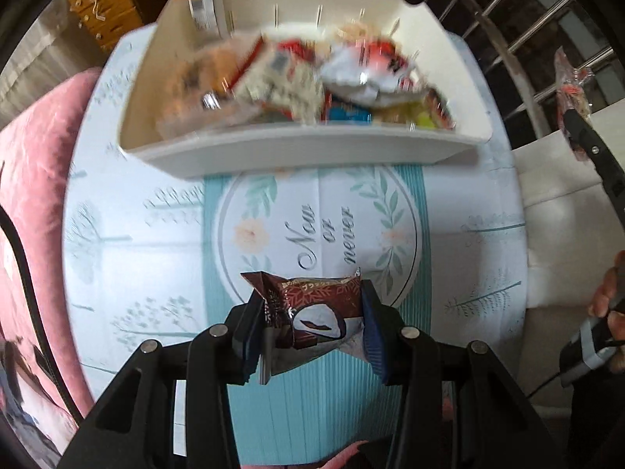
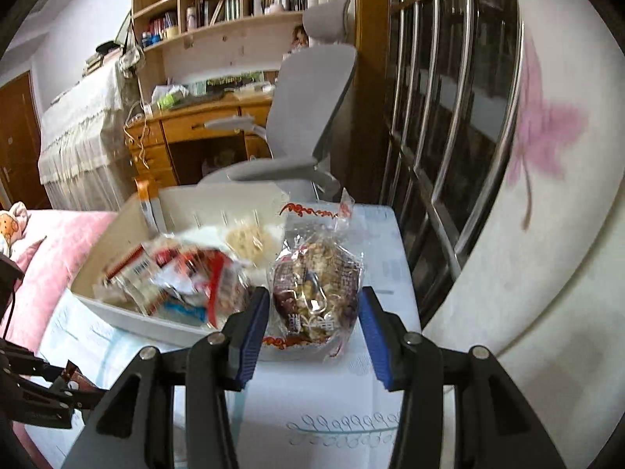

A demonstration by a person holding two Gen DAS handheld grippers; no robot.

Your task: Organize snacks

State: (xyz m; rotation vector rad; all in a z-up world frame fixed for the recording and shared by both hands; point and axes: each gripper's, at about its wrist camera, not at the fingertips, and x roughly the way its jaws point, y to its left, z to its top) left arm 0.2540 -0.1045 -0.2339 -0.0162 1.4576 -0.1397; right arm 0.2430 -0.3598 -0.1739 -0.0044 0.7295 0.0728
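Above the desk (image 1: 117, 242), both grippers' fingers clamped on snack packets, chocolate snack (image 1: 312, 312) and nut bar (image 2: 316, 285), next needing release into the white bin (image 1: 304, 152).

Snack bin (image 1: 297, 152) on the table (image 1: 129, 234) (snacks (image 1: 297, 82) heaped inside).

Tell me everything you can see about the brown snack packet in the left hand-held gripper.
The brown snack packet is a small glossy pillow pack with crimped ends, printed with a snowflake pattern, pale lettering and a picture of a white-filled chocolate cake. It lies crosswise, pinched between the blue pads of the left hand-held gripper, lifted above the tablecloth, touching nothing else.
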